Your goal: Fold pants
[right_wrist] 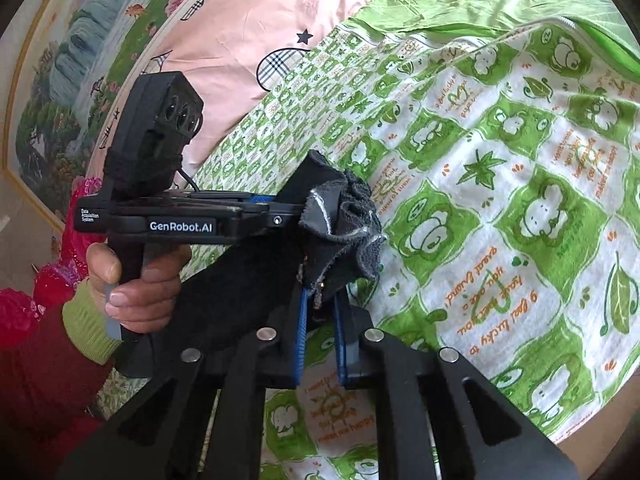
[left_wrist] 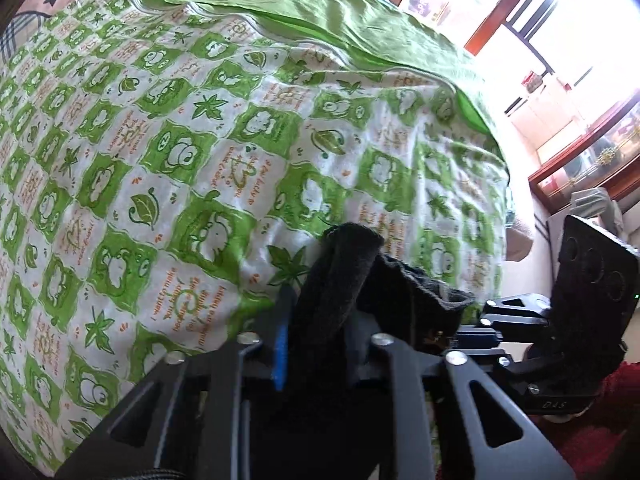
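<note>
Above the bed's green frog-print quilt (left_wrist: 168, 152), the left wrist view shows the left gripper (left_wrist: 320, 320) with jaws clenched on a bunched edge of the black pants (left_wrist: 344, 264), lifted off the bedding. From the right wrist view, the right gripper (right_wrist: 322, 308) likewise pinches the pants (right_wrist: 340, 216), just beside the left gripper (right_wrist: 280, 210). Soft, light, limp fabric; best gripped at waistband corners. No containers appear.

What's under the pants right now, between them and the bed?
The black pants hang bunched from both grippers, left gripper and right gripper. Below them lies only the green frog-print quilt. The quilt directly beneath the bunched cloth is covered from view.
</note>
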The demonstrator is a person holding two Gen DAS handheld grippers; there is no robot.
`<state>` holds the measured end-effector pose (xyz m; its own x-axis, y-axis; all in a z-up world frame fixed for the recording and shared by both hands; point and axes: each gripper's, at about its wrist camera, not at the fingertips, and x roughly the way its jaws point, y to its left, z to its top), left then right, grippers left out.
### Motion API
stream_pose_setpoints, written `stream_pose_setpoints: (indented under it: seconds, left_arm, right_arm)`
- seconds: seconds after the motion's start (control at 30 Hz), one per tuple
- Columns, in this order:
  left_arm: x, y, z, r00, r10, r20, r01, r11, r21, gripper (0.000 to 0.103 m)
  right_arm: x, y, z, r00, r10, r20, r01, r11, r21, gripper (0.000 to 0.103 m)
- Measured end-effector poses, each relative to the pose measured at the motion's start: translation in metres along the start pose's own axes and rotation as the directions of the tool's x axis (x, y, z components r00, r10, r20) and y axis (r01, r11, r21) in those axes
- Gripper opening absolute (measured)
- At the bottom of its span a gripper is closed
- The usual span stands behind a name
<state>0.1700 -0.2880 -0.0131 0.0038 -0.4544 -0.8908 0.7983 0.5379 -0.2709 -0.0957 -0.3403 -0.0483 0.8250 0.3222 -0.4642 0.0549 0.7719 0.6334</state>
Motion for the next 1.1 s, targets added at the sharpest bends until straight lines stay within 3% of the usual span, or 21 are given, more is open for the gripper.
stream_pose_setpoints:
  seconds: [0.13, 0.37, 0.57, 0.73, 0.97, 1.1]
  left_arm:
    - [-0.018, -0.011, -0.008, 0.998, 0.014, 0.056, -0.015, 1.000, 0.016, 0.011]
    - [-0.079, -0.007, -0.035, 0.982, -0.004, 0.189, 0.009, 1.000, -0.028, 0.010]
    - [-0.141, 0.007, -0.075, 0.952, 0.008, 0.306, 0.018, 0.996, -0.084, 0.010]
    - [-0.174, 0.018, -0.116, 0.928, 0.062, 0.368, -0.013, 0.991, -0.135, 0.010]
    - [-0.188, 0.037, -0.173, 0.901, 0.121, 0.417, -0.024, 0.973, -0.231, 0.009]
    - [-0.182, 0.053, -0.201, 0.894, 0.149, 0.423, -0.014, 0.952, -0.305, 0.005]
  right_arm:
    - [-0.007, 0.012, 0.002, 1.000, 0.028, 0.012, -0.027, 0.999, -0.033, 0.013]
    - [-0.012, 0.062, 0.015, 0.988, 0.153, 0.005, -0.150, 0.974, -0.170, 0.013]
    - [0.006, 0.117, 0.017, 0.953, 0.290, -0.082, -0.301, 0.906, -0.296, 0.013]
    - [0.030, 0.149, 0.011, 0.924, 0.350, -0.156, -0.382, 0.867, -0.319, 0.013]
    - [0.072, 0.178, -0.005, 0.893, 0.351, -0.281, -0.436, 0.830, -0.348, 0.013]
    - [0.094, 0.186, -0.015, 0.880, 0.321, -0.349, -0.444, 0.816, -0.371, 0.013]
